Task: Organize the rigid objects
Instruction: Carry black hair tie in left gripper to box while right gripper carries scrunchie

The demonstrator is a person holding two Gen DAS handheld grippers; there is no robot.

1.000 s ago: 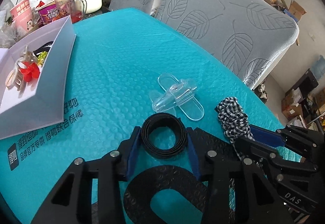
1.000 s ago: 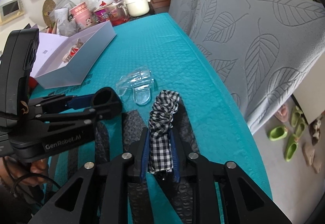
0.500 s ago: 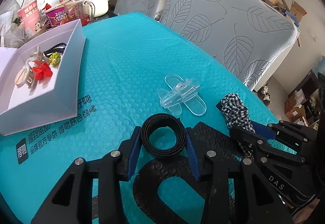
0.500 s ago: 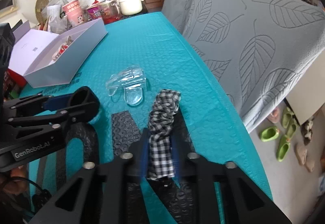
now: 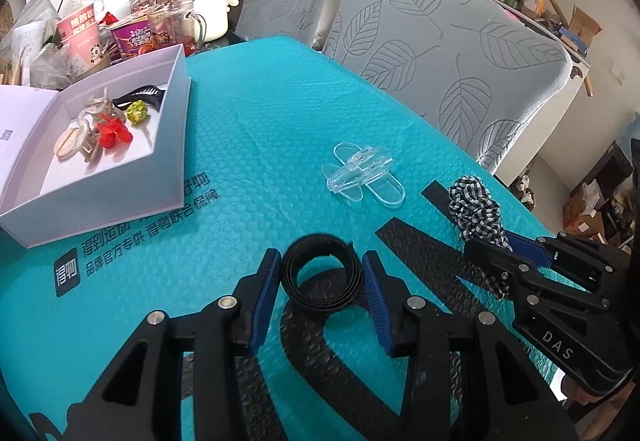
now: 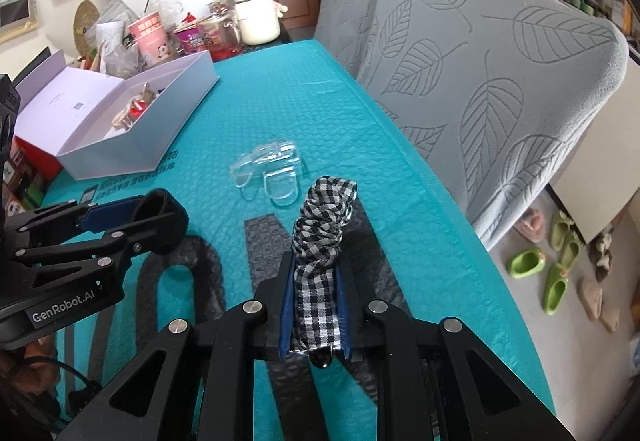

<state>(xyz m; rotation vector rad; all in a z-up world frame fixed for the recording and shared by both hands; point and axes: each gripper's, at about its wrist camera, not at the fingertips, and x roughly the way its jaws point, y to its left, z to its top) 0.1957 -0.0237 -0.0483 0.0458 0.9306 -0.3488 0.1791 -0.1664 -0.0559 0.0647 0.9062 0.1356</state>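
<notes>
My left gripper (image 5: 320,277) is shut on a black band ring (image 5: 320,275) and holds it above the teal mat (image 5: 260,129). My right gripper (image 6: 314,281) is shut on a black-and-white checked scrunchie (image 6: 320,225), also seen at the right of the left wrist view (image 5: 474,209). A clear plastic hair clip (image 5: 362,173) lies on the mat ahead of both grippers; it also shows in the right wrist view (image 6: 268,169). An open white box (image 5: 172,157) at the left holds a red flower clip (image 5: 114,131) and other hair accessories.
Grey leaf-pattern chair backs (image 5: 440,61) stand along the table's far right edge. Cups, a glass jug and a white kettle (image 5: 204,5) crowd the far left behind the box. Green slippers (image 6: 556,269) lie on the floor to the right.
Both grippers have risen and pulled back with their items, so the mat, clip and box look farther away. The clip and box stay in place.
</notes>
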